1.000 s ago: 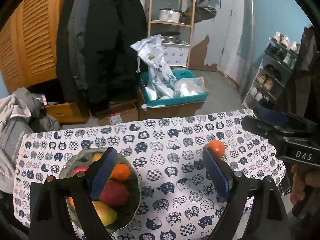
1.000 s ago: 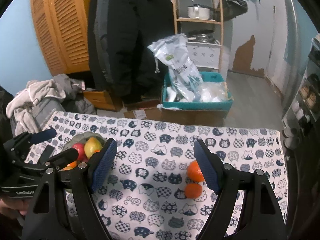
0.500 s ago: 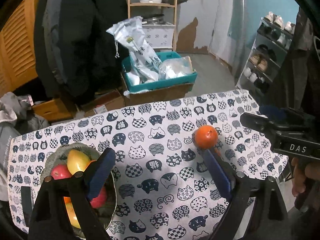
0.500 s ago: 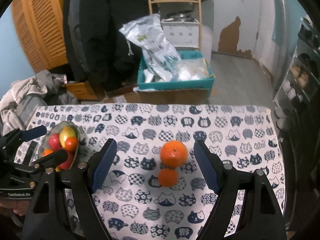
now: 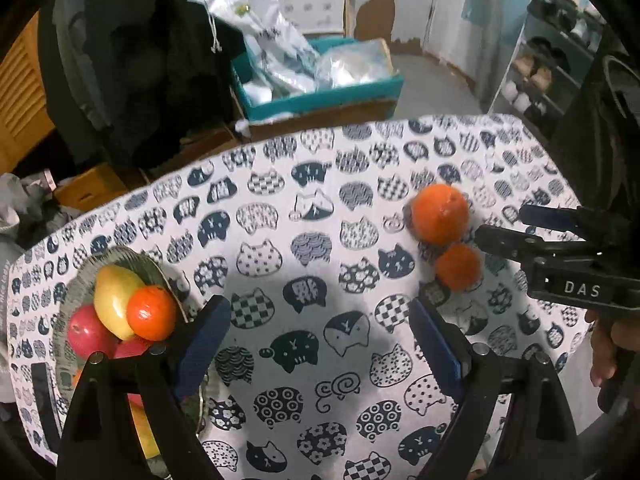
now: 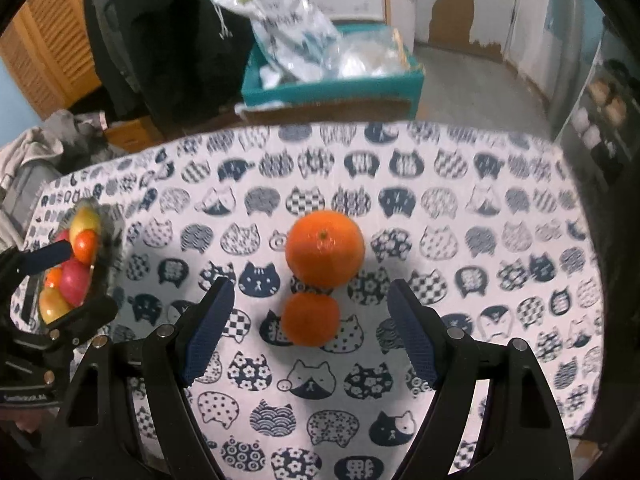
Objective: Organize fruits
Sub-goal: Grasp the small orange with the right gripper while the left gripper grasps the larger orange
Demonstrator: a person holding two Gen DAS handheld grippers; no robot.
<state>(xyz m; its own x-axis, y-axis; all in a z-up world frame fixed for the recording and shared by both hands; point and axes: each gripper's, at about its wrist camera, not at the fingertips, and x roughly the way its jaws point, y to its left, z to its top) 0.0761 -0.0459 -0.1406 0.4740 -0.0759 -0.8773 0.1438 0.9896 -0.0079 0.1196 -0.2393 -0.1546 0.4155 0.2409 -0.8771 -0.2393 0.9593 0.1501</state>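
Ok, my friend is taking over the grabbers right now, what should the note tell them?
Left gripper: open, empty, over the cloth beside the fruit bowl.
Right gripper: open, empty, lined up on the small orange.
Big orange sits just behind it; they look close or touching.
Done: bowl already holds several fruits.
Left: move both oranges into the bowl.

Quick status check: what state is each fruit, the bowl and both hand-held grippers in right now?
Large orange: loose on tablecloth.
Small orange: loose, beside the large one.
Bowl: upright, heaped with fruit.
Left hand-held gripper: open, empty.
Right hand-held gripper: open, empty, above the small orange.
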